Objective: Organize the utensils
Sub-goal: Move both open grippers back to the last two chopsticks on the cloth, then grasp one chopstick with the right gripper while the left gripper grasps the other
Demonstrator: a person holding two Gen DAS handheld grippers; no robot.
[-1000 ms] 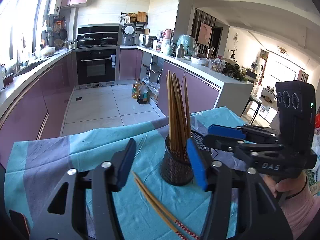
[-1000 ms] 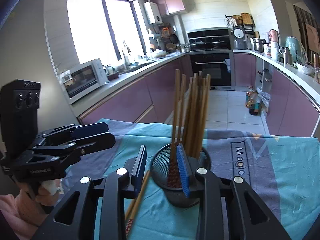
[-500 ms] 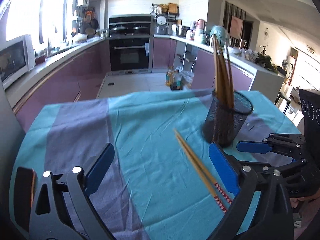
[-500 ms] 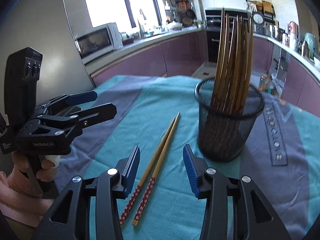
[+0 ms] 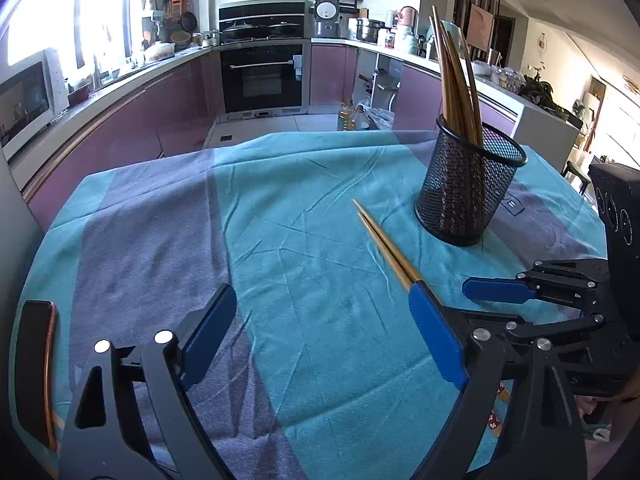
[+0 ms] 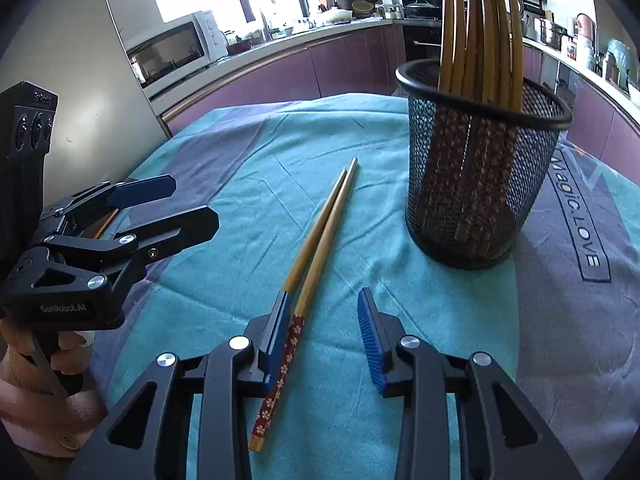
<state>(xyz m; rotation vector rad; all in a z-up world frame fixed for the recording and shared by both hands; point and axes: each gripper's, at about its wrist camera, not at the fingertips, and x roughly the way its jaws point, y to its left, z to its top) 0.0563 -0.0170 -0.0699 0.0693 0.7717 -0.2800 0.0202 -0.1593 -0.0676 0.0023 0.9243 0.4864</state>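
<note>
A chopstick pair (image 6: 320, 240) lies just beside the mesh holder (image 6: 476, 176). The right gripper (image 6: 326, 340), jaws spread, straddles one patterned end. The left gripper (image 5: 320, 340) gapes wide nearby.

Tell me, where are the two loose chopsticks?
In the right wrist view, the loose chopsticks lie flat on the teal cloth, left of the mesh cup, their flowered ends by the open right gripper.

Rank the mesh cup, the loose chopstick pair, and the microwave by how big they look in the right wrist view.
1. Mesh cup
2. Loose chopstick pair: longer but much thinner, and nearer the camera, so unsure against the cup
3. Microwave, small because it is far
</note>
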